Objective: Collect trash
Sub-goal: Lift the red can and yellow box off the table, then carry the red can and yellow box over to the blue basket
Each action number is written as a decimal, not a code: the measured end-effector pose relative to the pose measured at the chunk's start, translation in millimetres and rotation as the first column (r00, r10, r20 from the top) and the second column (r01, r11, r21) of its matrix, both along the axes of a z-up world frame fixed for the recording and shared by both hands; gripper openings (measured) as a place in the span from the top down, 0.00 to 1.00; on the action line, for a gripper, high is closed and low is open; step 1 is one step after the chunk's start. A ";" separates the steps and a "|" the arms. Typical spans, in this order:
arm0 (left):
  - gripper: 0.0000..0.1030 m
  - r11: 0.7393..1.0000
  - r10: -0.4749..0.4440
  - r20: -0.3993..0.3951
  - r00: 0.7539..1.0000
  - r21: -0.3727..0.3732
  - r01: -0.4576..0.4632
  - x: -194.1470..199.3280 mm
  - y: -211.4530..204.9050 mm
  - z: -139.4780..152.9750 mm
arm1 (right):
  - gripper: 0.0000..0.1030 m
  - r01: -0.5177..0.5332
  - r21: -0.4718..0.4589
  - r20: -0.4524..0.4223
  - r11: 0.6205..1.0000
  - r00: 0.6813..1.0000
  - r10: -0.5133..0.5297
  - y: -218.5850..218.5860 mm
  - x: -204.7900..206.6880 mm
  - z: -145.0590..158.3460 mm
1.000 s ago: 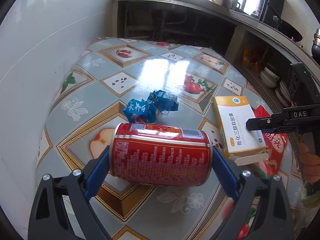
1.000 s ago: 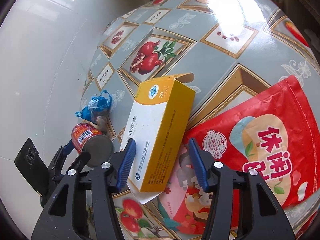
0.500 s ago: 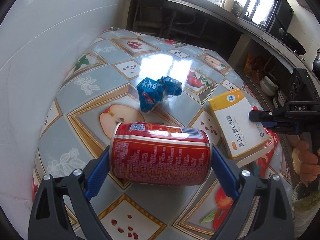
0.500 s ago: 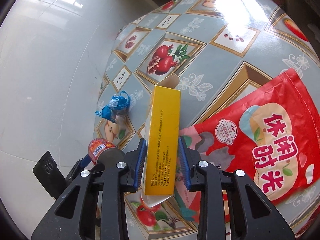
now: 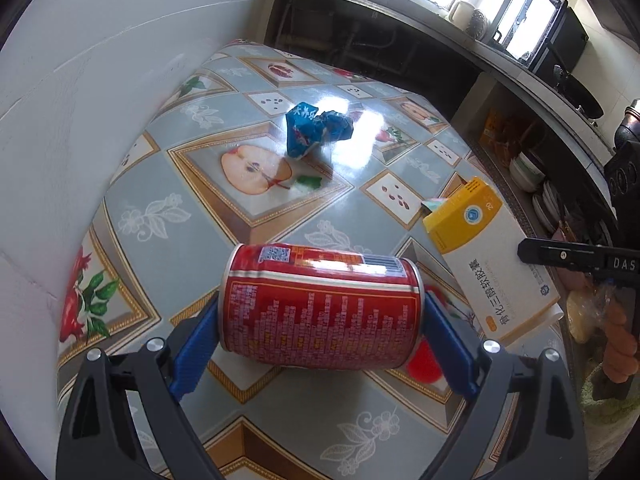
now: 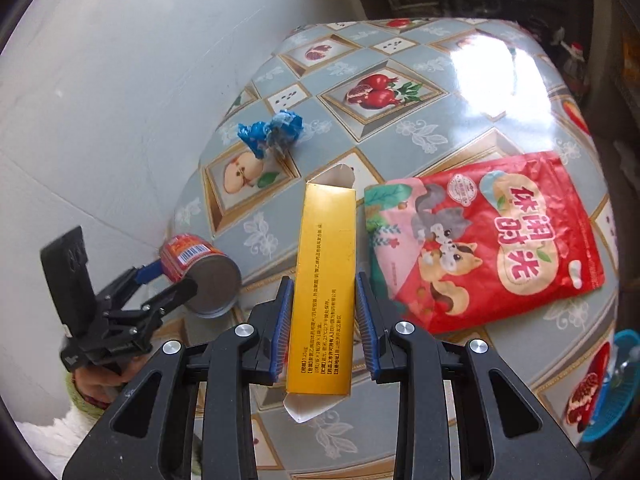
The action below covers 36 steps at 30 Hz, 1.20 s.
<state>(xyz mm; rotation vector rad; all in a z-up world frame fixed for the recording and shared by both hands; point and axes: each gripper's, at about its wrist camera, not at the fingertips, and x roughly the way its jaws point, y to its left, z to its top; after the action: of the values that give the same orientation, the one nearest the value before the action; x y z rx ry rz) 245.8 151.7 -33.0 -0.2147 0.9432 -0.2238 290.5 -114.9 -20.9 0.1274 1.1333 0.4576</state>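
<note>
I am gripping the red can (image 5: 320,306) sideways in my left gripper (image 5: 320,320), its blue pads pressing on the can's two ends and holding it clear above the table (image 5: 160,216) near the wall-side edge. In my right gripper (image 6: 324,312) I am clamping the yellow box (image 6: 326,280) on its narrow sides, jaws having just been closing onto it; it is standing on edge between the pads with both end flaps hanging open, lifted off the fruit-patterned cloth. The crumpled blue wrapper (image 5: 316,128) is lying on the table beyond the can, toward the far edge, beside the printed apple. The red snack bag (image 6: 488,236) is lying flat near the table's right edge, just beside the box I am holding. A blue basket (image 6: 612,392) is showing past the table's near right corner.
</note>
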 end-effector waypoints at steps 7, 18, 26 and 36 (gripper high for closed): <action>0.11 1.000 0.000 0.012 1.000 0.015 0.000 -15.0 -3.4 -0.8 | 0.70 -0.070 -0.197 0.084 0.978 0.993 0.088 31.8 -39.4 -12.9; 0.11 1.000 0.012 0.031 0.999 -0.006 -0.012 -21.2 1.9 0.4 | 0.73 -0.023 -0.169 0.063 0.985 0.997 0.034 30.9 -58.3 -24.0; 0.11 0.999 0.010 0.034 0.999 -0.034 -0.009 -32.6 3.7 4.3 | 0.74 0.065 -0.109 0.096 0.992 0.994 -0.054 13.1 -73.8 -9.8; 0.11 0.999 -0.017 0.051 0.999 -0.036 0.019 -48.8 -3.6 15.3 | 0.74 0.145 -0.043 0.127 0.989 0.982 -0.138 -8.2 -96.5 8.1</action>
<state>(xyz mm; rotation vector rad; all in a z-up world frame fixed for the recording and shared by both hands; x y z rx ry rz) 197.0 148.1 -17.7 -0.2327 0.8917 -0.2621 194.0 -123.1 -12.8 0.1309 1.0058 0.3048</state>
